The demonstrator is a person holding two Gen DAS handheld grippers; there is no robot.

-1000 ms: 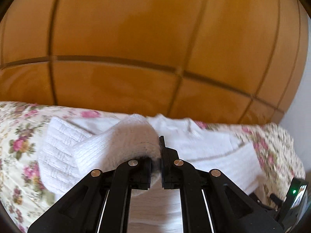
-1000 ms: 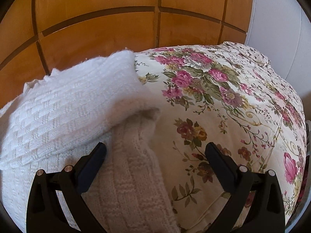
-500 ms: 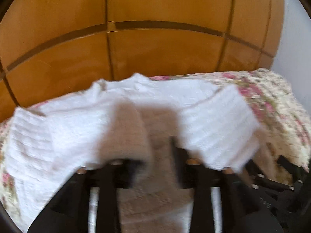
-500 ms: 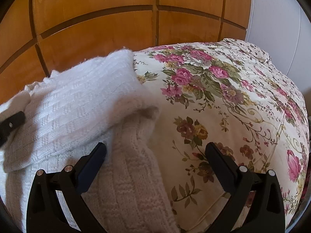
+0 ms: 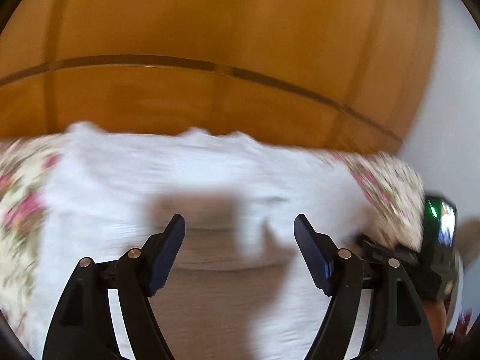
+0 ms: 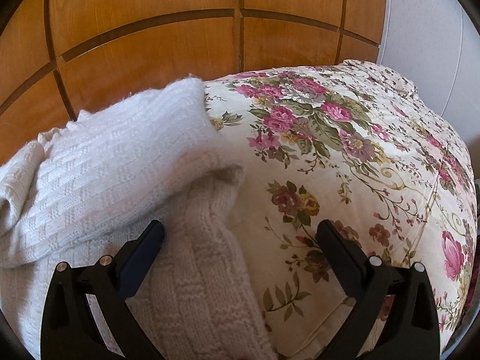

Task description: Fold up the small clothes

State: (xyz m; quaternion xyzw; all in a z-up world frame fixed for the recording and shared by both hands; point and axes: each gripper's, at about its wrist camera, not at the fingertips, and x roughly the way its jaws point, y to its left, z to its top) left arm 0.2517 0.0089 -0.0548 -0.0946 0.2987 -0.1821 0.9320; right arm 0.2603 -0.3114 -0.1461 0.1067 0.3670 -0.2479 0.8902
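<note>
On the floral bedspread (image 6: 354,156), against the wooden panelled wall (image 6: 180,45), lies the white knitted garment (image 6: 114,165), one sleeve (image 6: 210,255) folded across its body. No container is visible. Left gripper (image 5: 238,228): jaws have just been opening and stand apart above the garment, nothing between them; view blurred. Right gripper (image 6: 240,234): jaws spread wide, straddling the sleeve edge without pressing it.

Left gripper (image 5: 238,225) points slightly downward – its jaws have just been opening and stand apart, nothing between the fingers (image 5: 168,249). Right gripper (image 6: 240,231) tilts down steeper, fingers spread wide – gripping nothing.
</note>
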